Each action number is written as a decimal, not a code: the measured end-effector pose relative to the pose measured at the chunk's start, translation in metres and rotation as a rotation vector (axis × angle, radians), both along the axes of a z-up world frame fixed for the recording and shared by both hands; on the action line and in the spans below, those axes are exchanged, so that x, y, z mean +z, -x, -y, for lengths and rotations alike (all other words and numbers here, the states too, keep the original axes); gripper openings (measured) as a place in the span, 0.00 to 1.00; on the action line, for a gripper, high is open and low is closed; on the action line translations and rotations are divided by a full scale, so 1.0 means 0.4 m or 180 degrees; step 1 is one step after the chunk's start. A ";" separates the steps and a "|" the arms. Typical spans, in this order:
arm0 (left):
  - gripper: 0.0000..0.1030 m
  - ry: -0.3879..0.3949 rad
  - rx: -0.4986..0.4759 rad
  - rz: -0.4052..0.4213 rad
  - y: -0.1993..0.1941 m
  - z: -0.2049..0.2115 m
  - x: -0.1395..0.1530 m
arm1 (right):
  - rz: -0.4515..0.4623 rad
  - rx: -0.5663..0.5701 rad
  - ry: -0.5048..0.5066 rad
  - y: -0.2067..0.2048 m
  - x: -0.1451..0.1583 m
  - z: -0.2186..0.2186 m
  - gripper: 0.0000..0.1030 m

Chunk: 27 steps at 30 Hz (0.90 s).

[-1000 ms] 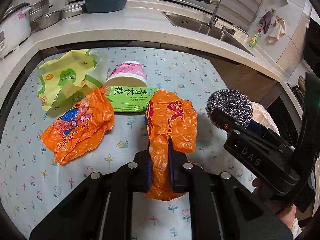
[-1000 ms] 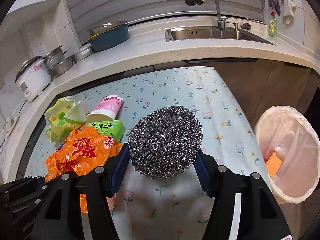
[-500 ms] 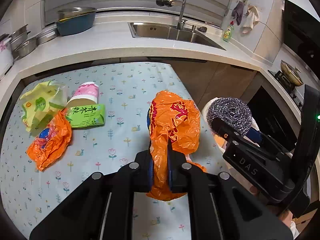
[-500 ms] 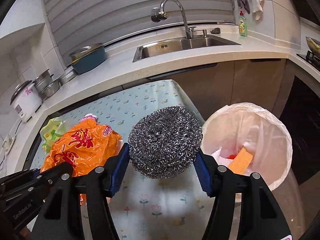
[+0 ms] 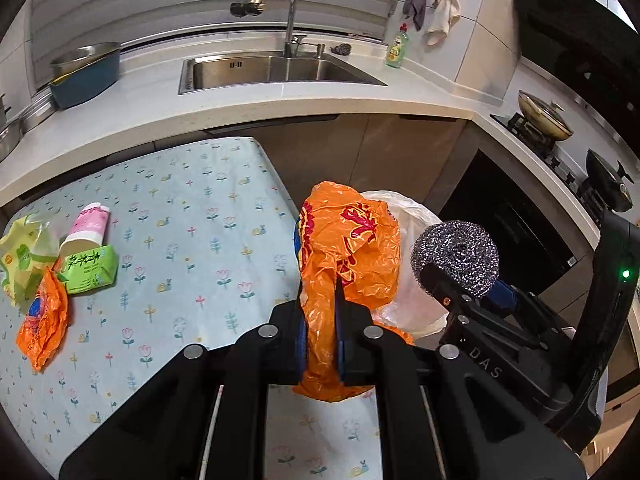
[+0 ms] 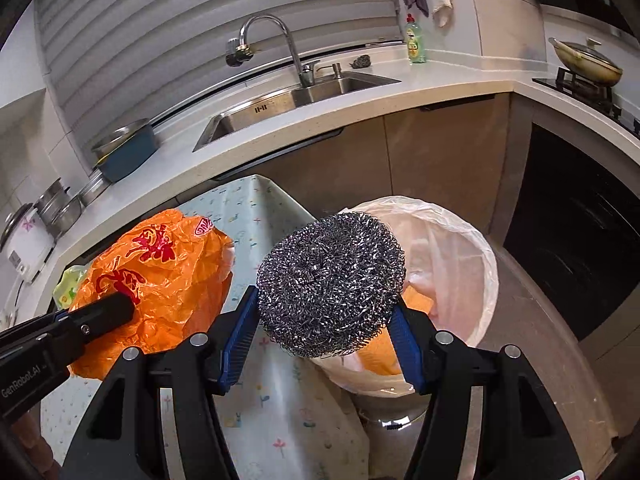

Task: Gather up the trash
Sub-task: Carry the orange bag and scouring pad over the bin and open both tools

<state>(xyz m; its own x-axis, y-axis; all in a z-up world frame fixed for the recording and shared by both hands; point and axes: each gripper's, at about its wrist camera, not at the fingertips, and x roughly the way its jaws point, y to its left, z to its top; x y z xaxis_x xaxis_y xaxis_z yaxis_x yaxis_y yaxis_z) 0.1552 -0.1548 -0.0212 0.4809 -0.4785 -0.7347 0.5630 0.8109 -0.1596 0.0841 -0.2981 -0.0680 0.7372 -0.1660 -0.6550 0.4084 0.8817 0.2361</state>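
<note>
Left gripper (image 5: 320, 332) clamped on orange plastic bag (image 5: 348, 248), held at the table edge beside the lined bin (image 6: 460, 248). Right gripper (image 6: 324, 328) clamped on steel wool scourer (image 6: 330, 280), held above the bin's rim.

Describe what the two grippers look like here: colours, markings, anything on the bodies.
Both are matte black plastic with silver round screw heads and blue ribbed pads inside the jaws. The right gripper carries white "DAS" lettering and a lit green LED on its curved black handle. The left gripper shows white "GenRobot.AI" lettering on its side. No cables show.
</note>
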 end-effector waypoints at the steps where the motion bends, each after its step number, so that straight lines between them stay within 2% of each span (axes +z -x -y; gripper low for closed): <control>1: 0.10 -0.0002 -0.0037 -0.0001 0.000 0.017 0.000 | -0.0001 -0.0030 -0.0008 0.007 -0.002 0.014 0.58; 9: 0.10 -0.0011 -0.0224 -0.0060 -0.020 0.131 -0.011 | -0.0028 -0.0212 -0.0049 0.043 -0.021 0.095 0.58; 18: 0.12 0.0021 -0.0327 -0.0101 -0.048 0.202 -0.020 | -0.0051 -0.0277 -0.0052 0.046 -0.027 0.131 0.58; 22: 0.18 0.0005 -0.0309 -0.0023 -0.056 0.220 -0.020 | -0.0053 -0.0271 -0.0031 0.037 -0.026 0.135 0.58; 24: 0.32 0.0014 -0.0294 0.0005 -0.060 0.224 -0.017 | -0.0056 -0.0264 -0.0016 0.030 -0.025 0.136 0.58; 27: 0.33 0.0018 -0.0243 0.0040 -0.067 0.223 -0.011 | -0.0051 -0.0253 -0.0009 0.023 -0.024 0.136 0.58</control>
<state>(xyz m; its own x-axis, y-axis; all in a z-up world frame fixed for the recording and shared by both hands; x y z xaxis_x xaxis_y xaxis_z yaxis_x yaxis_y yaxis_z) 0.1818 -0.2439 -0.0255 0.4520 -0.5183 -0.7260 0.6252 0.7646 -0.1566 0.0748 -0.3527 -0.0778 0.7111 -0.2219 -0.6671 0.4809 0.8457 0.2314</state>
